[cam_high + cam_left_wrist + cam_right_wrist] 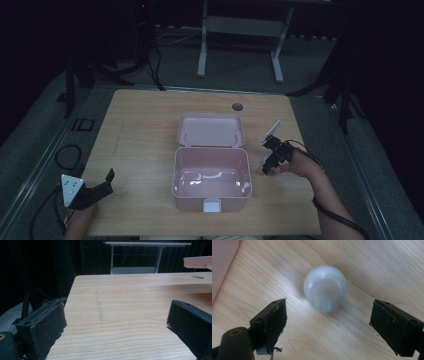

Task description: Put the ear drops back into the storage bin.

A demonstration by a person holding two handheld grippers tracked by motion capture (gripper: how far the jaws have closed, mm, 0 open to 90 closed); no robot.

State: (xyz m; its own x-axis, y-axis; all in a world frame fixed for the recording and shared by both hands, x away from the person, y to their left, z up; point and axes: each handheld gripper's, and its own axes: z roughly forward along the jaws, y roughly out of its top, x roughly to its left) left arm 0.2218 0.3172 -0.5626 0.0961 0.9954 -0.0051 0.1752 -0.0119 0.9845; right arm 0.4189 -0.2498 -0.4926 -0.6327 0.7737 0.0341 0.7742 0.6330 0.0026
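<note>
An open pink box [175, 170] stands mid-table, its lid [211, 130] folded back behind it. A white, bulb-shaped object [325, 288] lies on the wood just right of the box. My right gripper [329, 306] hovers over it, open, with a jaw on each side and neither touching it. In the high view the right gripper [267, 167] points down beside the box's right wall and hides the bulb. My left gripper [109, 182] rests open near the table's front left corner with nothing between its jaws. The left gripper [117, 306] faces bare wood.
A white latch [212, 206] sits on the box's front wall. The table [145, 115] has a round cable hole [237, 106] near its back edge. A white-legged frame [240, 45] stands beyond. Cables [65, 155] lie on the floor at left.
</note>
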